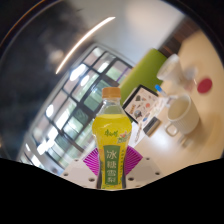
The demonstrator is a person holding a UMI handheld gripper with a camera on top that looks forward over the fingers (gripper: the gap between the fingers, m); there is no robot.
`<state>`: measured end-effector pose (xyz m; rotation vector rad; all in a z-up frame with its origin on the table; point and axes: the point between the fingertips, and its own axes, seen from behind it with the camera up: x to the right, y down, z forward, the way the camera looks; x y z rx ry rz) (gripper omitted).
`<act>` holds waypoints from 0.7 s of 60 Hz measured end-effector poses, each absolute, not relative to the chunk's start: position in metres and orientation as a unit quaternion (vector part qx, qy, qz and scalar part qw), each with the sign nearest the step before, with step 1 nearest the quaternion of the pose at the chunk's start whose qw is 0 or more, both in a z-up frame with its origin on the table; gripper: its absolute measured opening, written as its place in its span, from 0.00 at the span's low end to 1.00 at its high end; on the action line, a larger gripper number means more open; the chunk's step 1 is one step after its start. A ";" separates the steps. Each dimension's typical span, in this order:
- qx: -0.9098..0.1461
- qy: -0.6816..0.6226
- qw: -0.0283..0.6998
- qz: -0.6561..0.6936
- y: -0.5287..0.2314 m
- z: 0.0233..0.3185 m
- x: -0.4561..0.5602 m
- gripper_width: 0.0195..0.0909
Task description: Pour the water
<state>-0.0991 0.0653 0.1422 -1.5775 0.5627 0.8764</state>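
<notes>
A plastic bottle [111, 128] with an orange cap, yellow-green drink and a yellow-green label stands upright between my fingers. My gripper [111, 165] is shut on the bottle's lower part, with a magenta pad [92, 162] pressed against each side. The whole scene looks tilted. Beyond the bottle, to the right, a white mug [181, 108] with a handle sits on the white table [150, 135].
A tablet or screen [140, 104] stands behind the bottle beside the mug. Further back are a green chair back [152, 66] and a white bottle-like shape [170, 72]. Large windows [80, 85] run along the left.
</notes>
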 end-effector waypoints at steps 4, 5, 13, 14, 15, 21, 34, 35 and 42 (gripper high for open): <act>-0.616 0.324 0.544 0.468 0.089 0.139 -0.078 0.11; -0.599 0.343 0.533 0.490 0.093 0.139 -0.073 0.11; -0.462 0.466 0.399 0.640 0.102 0.151 -0.059 0.10; -0.451 0.472 0.387 0.651 0.103 0.151 -0.058 0.10; -0.440 0.477 0.377 0.660 0.104 0.152 -0.056 0.10; -0.389 0.508 0.338 0.690 0.101 0.166 -0.059 0.11; -0.338 0.548 0.326 0.692 0.101 0.172 -0.036 0.11; -0.335 0.550 0.326 0.692 0.100 0.172 -0.035 0.11; -0.345 0.554 0.317 0.688 0.099 0.167 -0.036 0.11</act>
